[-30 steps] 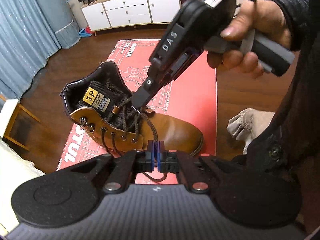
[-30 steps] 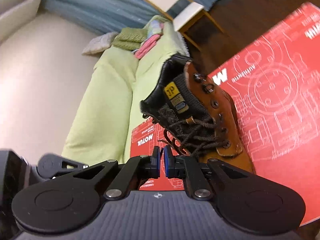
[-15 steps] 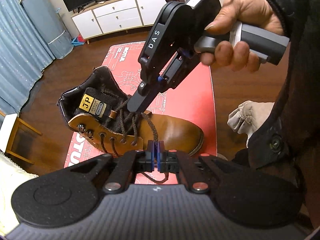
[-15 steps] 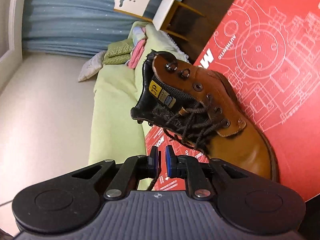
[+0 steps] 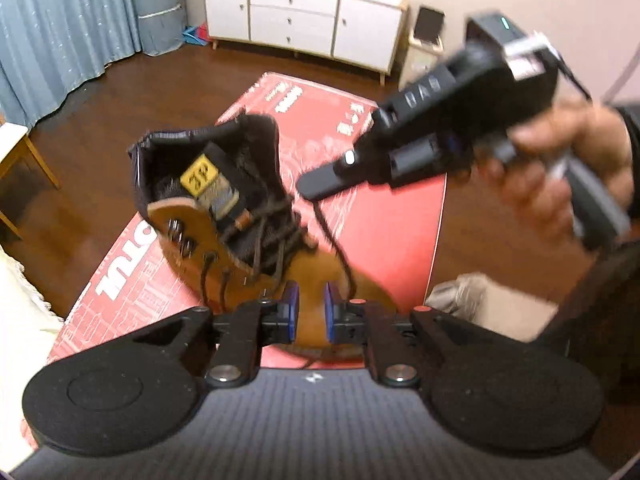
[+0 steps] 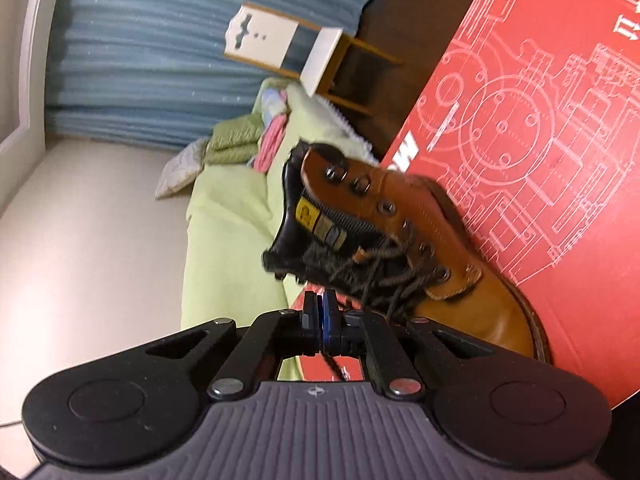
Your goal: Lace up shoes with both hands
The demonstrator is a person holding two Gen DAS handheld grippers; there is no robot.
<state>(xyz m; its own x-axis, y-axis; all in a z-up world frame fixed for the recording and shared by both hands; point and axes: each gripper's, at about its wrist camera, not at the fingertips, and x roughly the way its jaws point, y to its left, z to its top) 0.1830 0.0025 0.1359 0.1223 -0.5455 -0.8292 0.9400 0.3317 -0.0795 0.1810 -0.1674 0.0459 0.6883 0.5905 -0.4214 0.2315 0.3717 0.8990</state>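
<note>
A tan lace-up boot [image 5: 176, 216] with a black collar and dark brown laces lies on a red mat [image 5: 400, 240]. My left gripper [image 5: 310, 312] hovers over the toe. Its jaws are opening, with nothing between the blue pads. One loose lace end [image 5: 332, 240] runs just right of them up to my right gripper [image 5: 316, 190], which a hand [image 5: 560, 160] holds above the boot's right side. In the right wrist view the right gripper [image 6: 319, 312] is closing, its pads nearly together on the lace [image 6: 333, 364], with the boot [image 6: 472, 312] just beyond.
A white drawer cabinet [image 5: 304, 24] stands at the back and blue curtains [image 5: 60, 20] hang on the left. A beige cloth [image 5: 480, 304] lies right of the mat. A pale green sofa [image 6: 232, 220] and a small wooden chair [image 6: 320, 60] border the mat's other side.
My left gripper went from shut on the lace to open and let it go. The right gripper closed on the lace and drew away from the eyelets toward the right. Both views rolled.
</note>
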